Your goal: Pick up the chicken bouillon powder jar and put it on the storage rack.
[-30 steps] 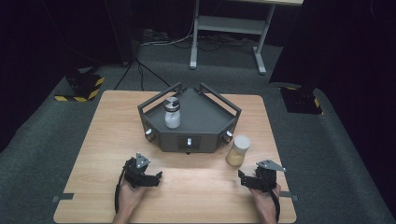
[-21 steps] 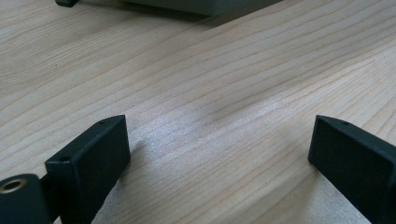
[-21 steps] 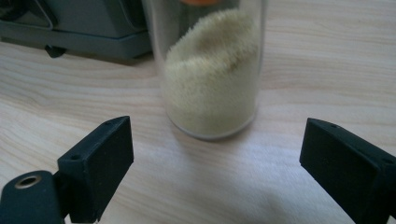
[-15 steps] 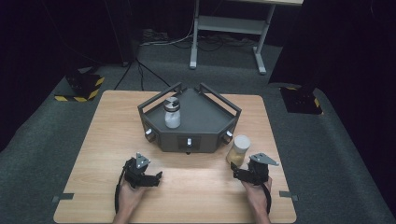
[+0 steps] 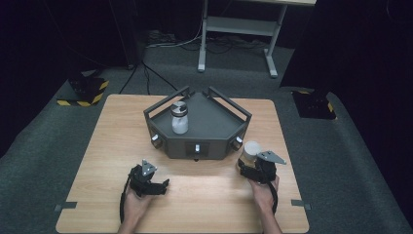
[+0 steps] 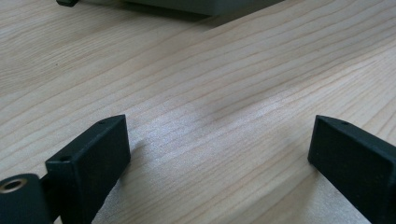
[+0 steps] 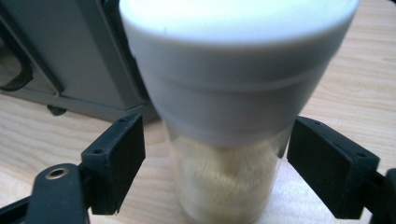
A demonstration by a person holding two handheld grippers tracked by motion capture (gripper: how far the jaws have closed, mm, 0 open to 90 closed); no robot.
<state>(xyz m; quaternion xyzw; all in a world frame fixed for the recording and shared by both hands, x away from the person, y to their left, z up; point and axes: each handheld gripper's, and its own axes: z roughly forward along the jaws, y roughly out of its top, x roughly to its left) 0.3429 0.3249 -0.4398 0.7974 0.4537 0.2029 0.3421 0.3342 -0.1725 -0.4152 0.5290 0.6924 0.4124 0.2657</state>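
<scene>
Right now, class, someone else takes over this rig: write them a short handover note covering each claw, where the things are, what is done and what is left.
Left claw: open, resting on the table, nothing between its jaws.
Right claw: jaws either side of the white-capped jar and have just been closing, but gaps remain, so no grip yet.
The jar stands on the table beside the grey tray's right front corner. A second jar stands upright in the tray.
Done: right claw lined up around the jar.
Left: finish closing, lift, probably set it in the tray.
</scene>
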